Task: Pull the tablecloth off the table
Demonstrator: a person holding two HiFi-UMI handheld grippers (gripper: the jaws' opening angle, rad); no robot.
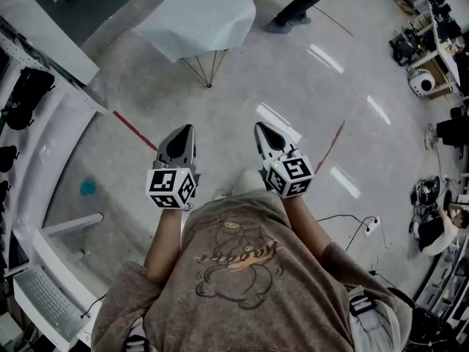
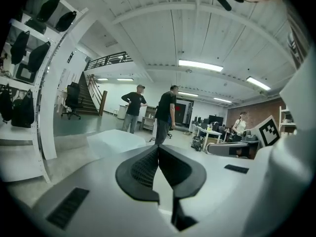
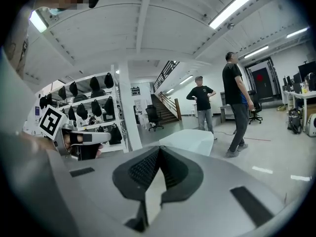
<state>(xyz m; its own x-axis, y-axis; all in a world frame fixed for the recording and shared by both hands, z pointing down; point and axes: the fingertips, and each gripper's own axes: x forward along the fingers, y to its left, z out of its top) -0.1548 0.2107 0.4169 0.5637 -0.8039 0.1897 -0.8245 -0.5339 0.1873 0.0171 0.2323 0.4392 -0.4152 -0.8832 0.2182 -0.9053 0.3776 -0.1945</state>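
A pale tablecloth (image 1: 194,19) drapes a small table on thin metal legs (image 1: 207,68), standing a few steps ahead on the floor. It also shows in the left gripper view as the tablecloth (image 2: 111,139) and in the right gripper view as the tablecloth (image 3: 190,140). My left gripper (image 1: 183,130) and right gripper (image 1: 260,127) are held side by side in front of my chest, well short of the table. Both have their jaws shut with nothing between them, as seen on the left gripper (image 2: 158,146) and right gripper (image 3: 159,148).
Two people (image 2: 150,112) stand beyond the table. White shelving with black bags (image 1: 22,101) runs along the left. Desks, equipment and cables (image 1: 432,50) line the right side. A red tape line (image 1: 133,130) crosses the glossy floor.
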